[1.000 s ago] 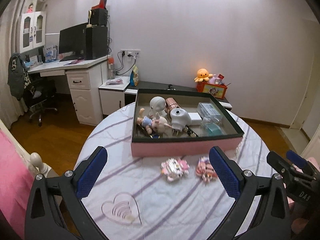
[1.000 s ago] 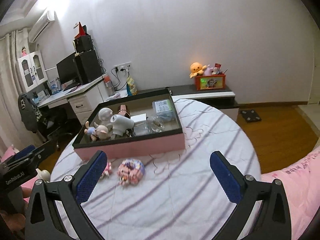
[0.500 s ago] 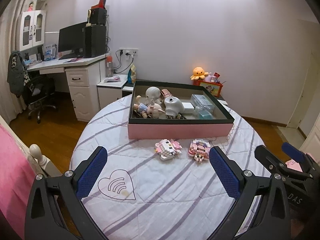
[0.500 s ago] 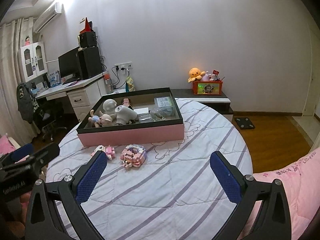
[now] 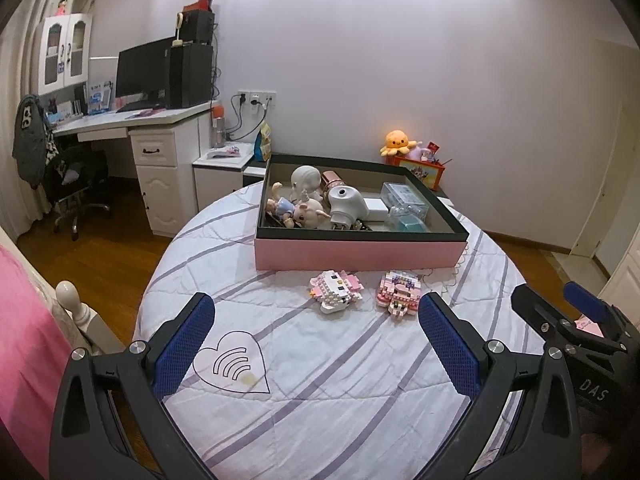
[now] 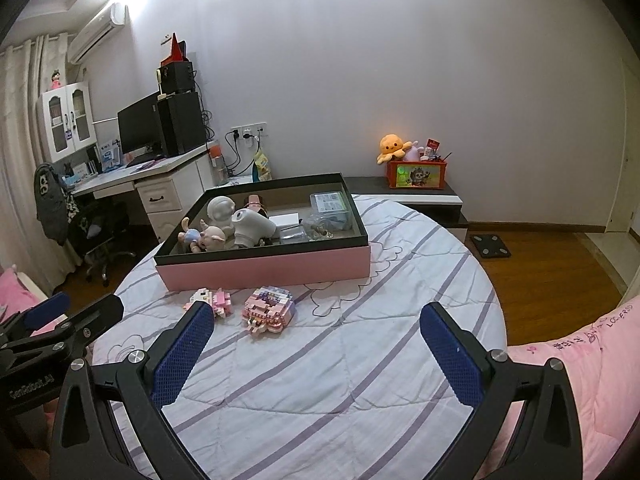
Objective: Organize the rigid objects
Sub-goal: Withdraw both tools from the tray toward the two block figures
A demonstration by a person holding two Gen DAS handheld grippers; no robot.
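Note:
A pink box with a dark rim [image 5: 360, 254] [image 6: 264, 268] stands on the round striped table [image 5: 320, 380] and holds dolls, a white device and clear cases. Two pink brick-built toys lie in front of it: a white-and-pink one [image 5: 335, 291] [image 6: 212, 300] and a pink-and-purple one [image 5: 400, 293] [image 6: 269, 310]. My left gripper [image 5: 316, 344] is open and empty, above the near part of the table. My right gripper [image 6: 318, 344] is open and empty too; it also shows at the right of the left wrist view [image 5: 560, 312].
A white desk with a monitor [image 5: 140, 70] and an office chair [image 5: 76, 184] stand at the left. A low cabinet with an orange plush [image 5: 398, 140] sits behind the table. Pink bedding [image 6: 580, 352] lies at the right, a bedpost [image 5: 70, 300] at the left.
Both grippers have pulled back and up from the table, so the box and the two brick toys look farther away. Both stay open and empty.

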